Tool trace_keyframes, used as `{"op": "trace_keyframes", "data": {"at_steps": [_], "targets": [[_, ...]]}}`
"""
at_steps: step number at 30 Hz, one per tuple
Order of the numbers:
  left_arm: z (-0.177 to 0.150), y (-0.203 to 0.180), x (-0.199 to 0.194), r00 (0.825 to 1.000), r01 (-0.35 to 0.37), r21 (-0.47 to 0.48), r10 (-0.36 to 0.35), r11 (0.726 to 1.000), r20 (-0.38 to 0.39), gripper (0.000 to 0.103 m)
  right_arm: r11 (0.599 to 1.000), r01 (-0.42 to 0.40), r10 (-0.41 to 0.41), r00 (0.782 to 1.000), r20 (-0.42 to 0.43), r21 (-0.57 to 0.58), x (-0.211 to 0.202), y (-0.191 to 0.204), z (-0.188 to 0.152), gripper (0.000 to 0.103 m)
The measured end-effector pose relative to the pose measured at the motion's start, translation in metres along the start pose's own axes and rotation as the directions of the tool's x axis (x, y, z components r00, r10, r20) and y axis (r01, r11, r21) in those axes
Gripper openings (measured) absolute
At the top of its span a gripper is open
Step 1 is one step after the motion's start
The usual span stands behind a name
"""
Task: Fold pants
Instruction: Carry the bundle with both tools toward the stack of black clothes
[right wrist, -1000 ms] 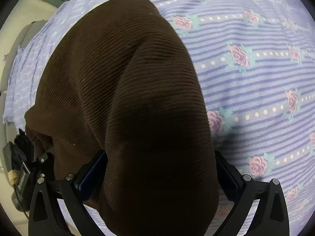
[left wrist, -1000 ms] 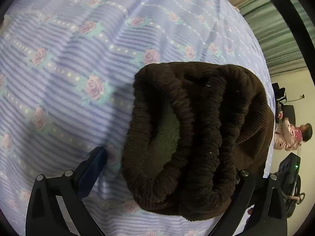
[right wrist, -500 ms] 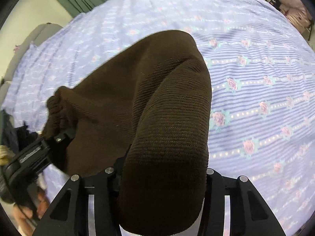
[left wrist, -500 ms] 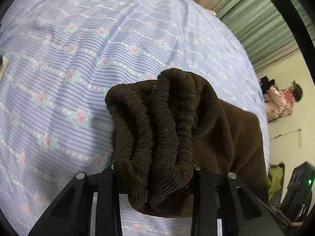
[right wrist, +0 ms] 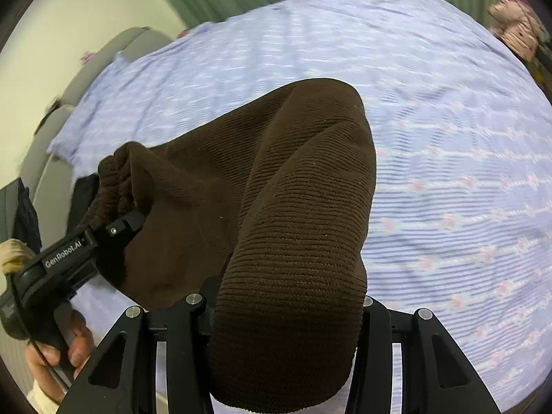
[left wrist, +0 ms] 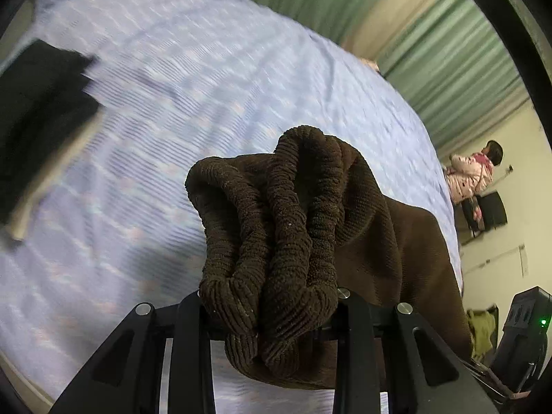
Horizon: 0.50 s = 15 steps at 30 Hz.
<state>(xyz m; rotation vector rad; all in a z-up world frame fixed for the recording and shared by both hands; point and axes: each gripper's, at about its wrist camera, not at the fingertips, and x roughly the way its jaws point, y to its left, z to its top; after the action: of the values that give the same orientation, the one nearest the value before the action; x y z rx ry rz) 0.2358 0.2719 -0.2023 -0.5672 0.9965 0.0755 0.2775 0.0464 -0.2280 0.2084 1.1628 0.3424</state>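
The dark brown corduroy pants [left wrist: 283,241] hang bunched between my two grippers, lifted above the bed. My left gripper [left wrist: 269,314] is shut on the gathered elastic waistband; it also shows in the right wrist view [right wrist: 117,220] at the left. My right gripper [right wrist: 286,314] is shut on a thick fold of the pants [right wrist: 293,241], which fills the lower centre and hides the fingertips.
A bed with a lilac striped, rose-patterned sheet [left wrist: 193,79] lies below. A dark folded garment [left wrist: 38,103] lies on it at the far left. Green curtains [left wrist: 431,24] hang behind. A person in pink [left wrist: 472,176] sits at the right. A grey headboard [right wrist: 114,51] shows.
Both grippers closed on the pants one second ago and have since lifted them off the sheet. The views have tilted up, showing more of the room.
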Motion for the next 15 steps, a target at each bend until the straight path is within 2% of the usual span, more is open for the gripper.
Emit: {"op": "trace_keyframes", "data": {"at_steps": [4, 10, 11, 15], "targets": [[0.016, 0.043, -0.053, 0.996, -0.042, -0.034, 0.044, 0.999, 0.073, 0.03, 0.995, -0.067, 0.067, 0.998, -0.001, -0.07, -0.01, 0.064, -0.017, 0.046], [0.047, 0.128, -0.129, 0.984, -0.067, -0.062, 0.076, 0.996, 0.162, 0.03, 0.976, -0.137, 0.141, 0.99, 0.015, -0.17, -0.014, 0.18, -0.013, 0.046], [0.054, 0.142, -0.14, 0.982, -0.068, -0.059, 0.077, 0.996, 0.17, 0.03, 0.974, -0.141, 0.147, 0.989, 0.02, -0.177, -0.021, 0.191, -0.017, 0.046], [0.093, 0.205, -0.175, 0.981, -0.084, -0.037, 0.089, 0.996, 0.174, 0.03, 0.971, -0.163, 0.172, 0.984, 0.038, -0.174, -0.007, 0.277, -0.019, 0.046]]}}
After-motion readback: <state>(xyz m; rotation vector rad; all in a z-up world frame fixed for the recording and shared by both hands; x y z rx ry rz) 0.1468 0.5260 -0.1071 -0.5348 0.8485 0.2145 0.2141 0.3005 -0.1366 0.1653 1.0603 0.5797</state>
